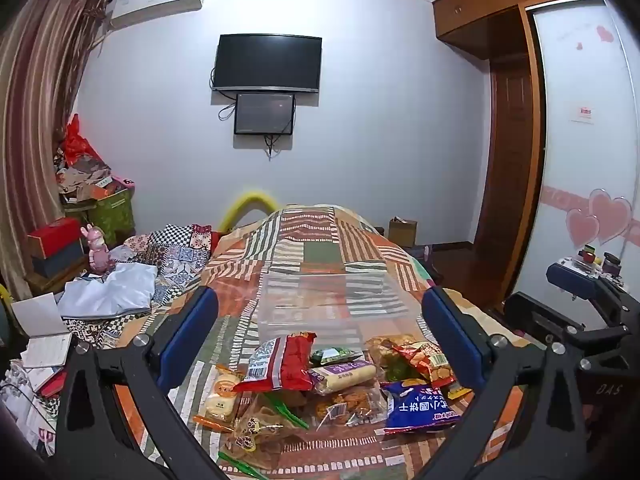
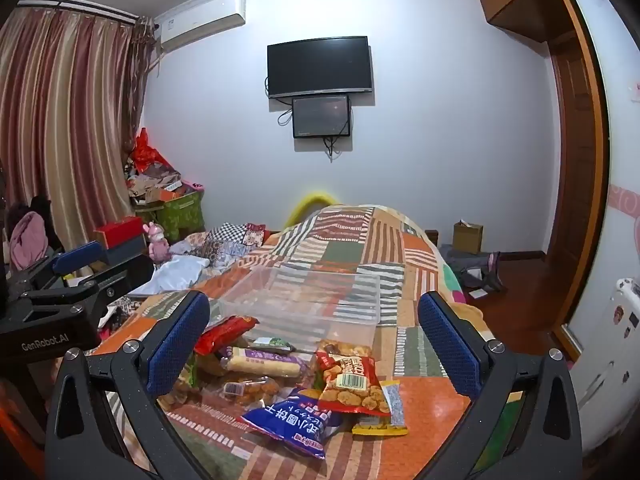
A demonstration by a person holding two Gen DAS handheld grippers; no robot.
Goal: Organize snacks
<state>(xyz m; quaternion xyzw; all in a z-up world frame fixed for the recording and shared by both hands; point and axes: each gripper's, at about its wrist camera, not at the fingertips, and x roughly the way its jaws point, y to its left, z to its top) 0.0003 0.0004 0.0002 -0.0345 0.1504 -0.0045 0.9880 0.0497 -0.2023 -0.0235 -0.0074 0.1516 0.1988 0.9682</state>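
Several snack packets lie heaped on the patchwork bedspread in front of a clear plastic bin that looks empty. The heap holds a red bag, a blue bag, a long pale roll in a purple wrapper and a red and yellow bag of nuts. My left gripper hangs open above the heap with nothing between its blue pads. My right gripper is open too, over the heap's right side, holding nothing.
Rumpled cloth and notebooks lie left of the snacks. Boxes and a pink toy crowd the left wall by the curtain. A wardrobe and a door stand to the right, and two screens hang on the far wall.
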